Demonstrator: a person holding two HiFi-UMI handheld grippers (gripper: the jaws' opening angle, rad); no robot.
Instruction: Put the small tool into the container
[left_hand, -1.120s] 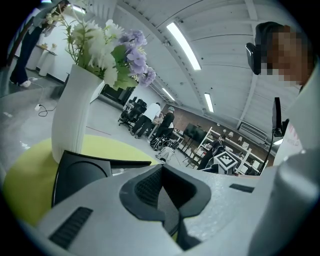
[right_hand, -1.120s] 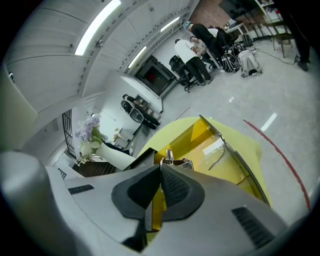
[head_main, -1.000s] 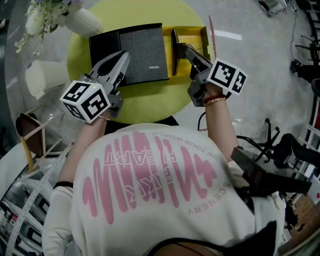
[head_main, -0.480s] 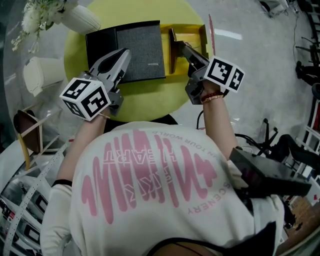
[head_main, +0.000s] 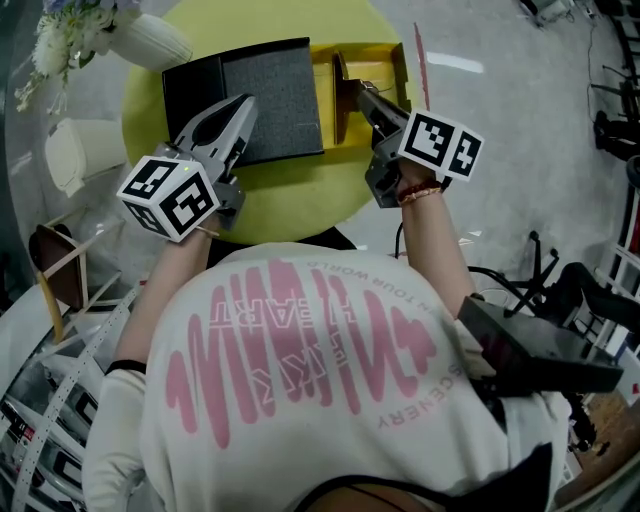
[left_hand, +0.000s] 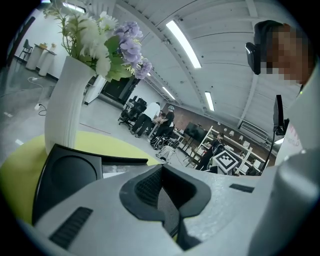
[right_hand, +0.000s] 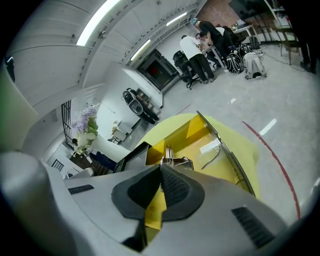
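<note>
My right gripper (head_main: 362, 92) is shut on a small metal tool (right_hand: 175, 161) that sticks out just past its tips. The tool hangs over the near edge of the open yellow container (head_main: 385, 58), whose yellow floor (right_hand: 200, 142) lies right behind it in the right gripper view. In the head view the jaws hide the tool. A dark upright panel (head_main: 340, 100) stands at the container's left side, beside the gripper tip. My left gripper (head_main: 238, 108) hovers over the near left part of the black case (head_main: 270, 90), jaws together with nothing between them (left_hand: 162, 172).
The round yellow-green table (head_main: 300, 195) carries the case and the container. A white vase of flowers (head_main: 150, 40) stands at its far left edge. A white stool-like object (head_main: 85, 150) sits left of the table. People work far off in the room (right_hand: 200, 47).
Both grippers keep their places relative to the table and the container. Only the head view has shifted a little.
</note>
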